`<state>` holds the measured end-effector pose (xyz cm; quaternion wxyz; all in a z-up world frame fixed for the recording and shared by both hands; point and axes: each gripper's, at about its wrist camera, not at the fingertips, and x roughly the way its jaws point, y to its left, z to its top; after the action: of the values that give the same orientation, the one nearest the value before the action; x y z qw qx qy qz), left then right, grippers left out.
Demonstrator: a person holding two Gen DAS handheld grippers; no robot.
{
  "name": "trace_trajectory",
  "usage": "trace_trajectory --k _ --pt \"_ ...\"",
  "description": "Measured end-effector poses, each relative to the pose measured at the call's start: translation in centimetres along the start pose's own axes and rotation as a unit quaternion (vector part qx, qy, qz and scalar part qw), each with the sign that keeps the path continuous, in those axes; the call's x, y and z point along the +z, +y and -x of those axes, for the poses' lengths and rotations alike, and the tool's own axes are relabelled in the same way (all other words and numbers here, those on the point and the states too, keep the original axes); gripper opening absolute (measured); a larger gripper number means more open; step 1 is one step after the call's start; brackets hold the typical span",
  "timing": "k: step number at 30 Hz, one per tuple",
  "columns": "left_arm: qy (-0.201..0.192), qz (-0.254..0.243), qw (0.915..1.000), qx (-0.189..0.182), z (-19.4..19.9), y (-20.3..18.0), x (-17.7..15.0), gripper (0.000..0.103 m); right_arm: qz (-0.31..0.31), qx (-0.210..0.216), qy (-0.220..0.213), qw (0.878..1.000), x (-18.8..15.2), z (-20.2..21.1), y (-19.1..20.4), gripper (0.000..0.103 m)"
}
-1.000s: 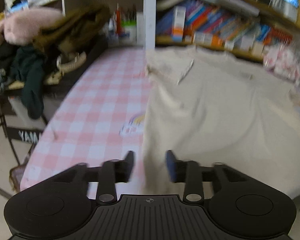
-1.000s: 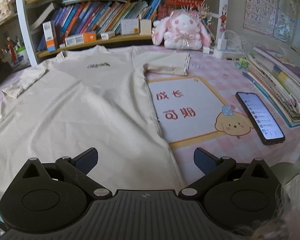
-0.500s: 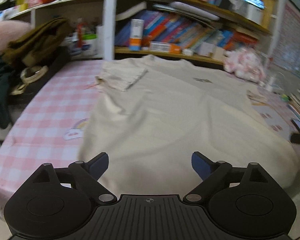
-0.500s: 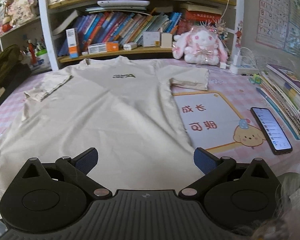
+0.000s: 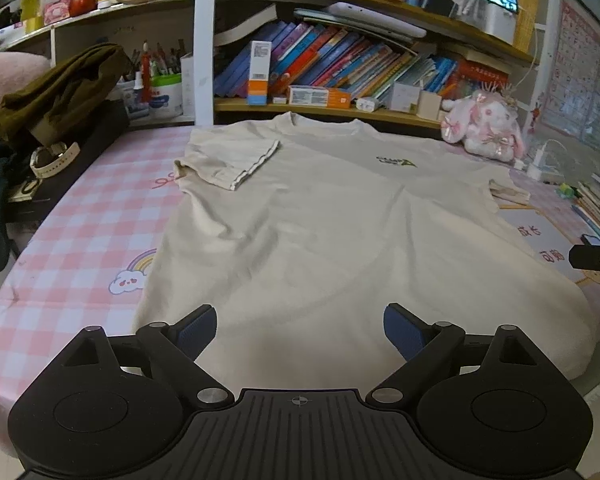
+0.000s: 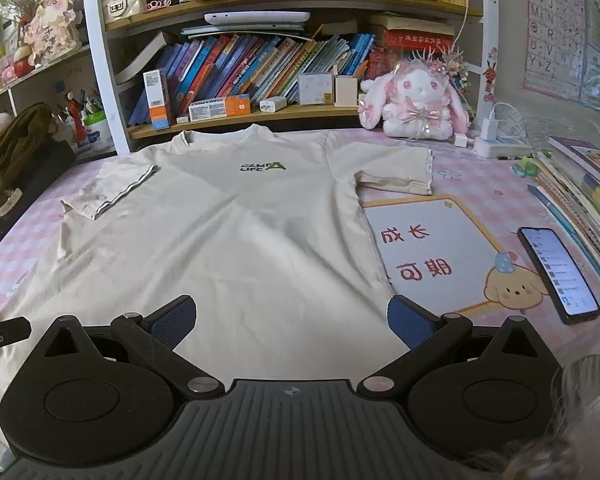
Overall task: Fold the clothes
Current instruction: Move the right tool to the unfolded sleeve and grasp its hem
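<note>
Now both angled down over t-shirt (image 5: 320,240) — left gripper (image 5: 299,330) released, right gripper (image 6: 292,320) released — nothing grasped.

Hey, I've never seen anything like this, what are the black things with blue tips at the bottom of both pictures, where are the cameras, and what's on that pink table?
There is no robot here. A person holds a pair of tongs in each hand, and a wide-angle camera on each one looks forward along its two fingers. One picture comes from the left tongs, the other from the right tongs; the black arms with blue pads are those fingers. Both pairs stand open and hold nothing. The left tongs have just been opening, with nothing between the pads.

On the pink checked tablecloth a beige T-shirt lies spread flat, front up, its left-hand sleeve already turned inward. Beside it are a cartoon mat, a phone with its screen lit, stacked books and a plush rabbit. Folding has barely begun.
</note>
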<state>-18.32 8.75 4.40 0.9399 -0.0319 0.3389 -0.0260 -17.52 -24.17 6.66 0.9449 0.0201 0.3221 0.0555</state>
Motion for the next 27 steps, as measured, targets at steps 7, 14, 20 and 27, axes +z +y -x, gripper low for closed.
trace_trajectory --k 7,14,20,27 --pt "0.007 0.009 0.9996 0.024 -2.1 -2.3 1.3 0.093 -0.001 0.022 0.01 1.0 1.6 -2.9 -2.2 0.103" --pt "0.015 0.012 0.9989 0.043 -5.1 -6.7 3.1 0.093 -0.01 0.05 0.031 0.998 4.5 -7.0 -6.5 0.103" --pt "0.032 0.018 0.9969 0.069 -6.9 -10.2 3.8 0.093 -0.022 0.072 0.054 0.996 7.0 -11.3 -10.8 0.103" --pt "0.073 0.045 0.9892 0.119 -7.4 -11.9 3.0 0.093 -0.054 0.105 0.085 0.989 9.5 -16.4 -14.8 0.103"
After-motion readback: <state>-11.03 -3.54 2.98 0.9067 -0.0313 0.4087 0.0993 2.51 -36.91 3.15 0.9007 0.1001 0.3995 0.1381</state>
